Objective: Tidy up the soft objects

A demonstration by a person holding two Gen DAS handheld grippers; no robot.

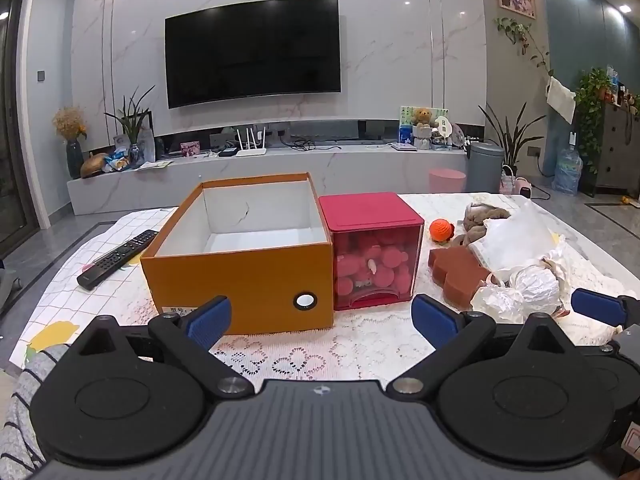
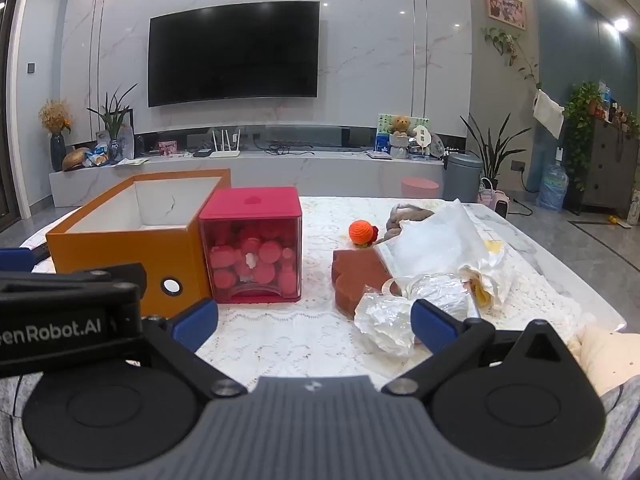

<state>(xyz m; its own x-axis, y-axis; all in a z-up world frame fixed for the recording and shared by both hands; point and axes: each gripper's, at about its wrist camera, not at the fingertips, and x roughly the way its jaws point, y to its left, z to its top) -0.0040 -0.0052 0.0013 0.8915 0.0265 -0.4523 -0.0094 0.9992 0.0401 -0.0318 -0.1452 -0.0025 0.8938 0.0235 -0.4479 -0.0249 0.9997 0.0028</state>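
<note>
Blue pads tip both grippers, and each pair stands spread wide with nothing between. The left gripper (image 1: 320, 316) hovers over the lace tablecloth (image 1: 304, 356) just in front of the orange cardboard box (image 1: 240, 276), and the right gripper (image 2: 314, 326) hovers beside it, nearer the soft things. Right of the orange box, touching its side, stands a red plastic container (image 2: 252, 248) with a clear front, full of red and pink balls. Further right of the box, nearest the grippers, lie crumpled white plastic bags (image 2: 404, 308), with a brown sponge block (image 2: 360, 276) pressed against them. Behind the sponge, still right of the box, sit an orange knitted ball (image 2: 359, 232), a brown plush toy (image 2: 408, 214) and a large clear bag (image 2: 436, 236). The box itself is open at the top, its white inside bare. Left of the box lies a black remote control (image 1: 118, 258). Beyond the box, a television (image 1: 252, 46) hangs on the marble wall.
</note>
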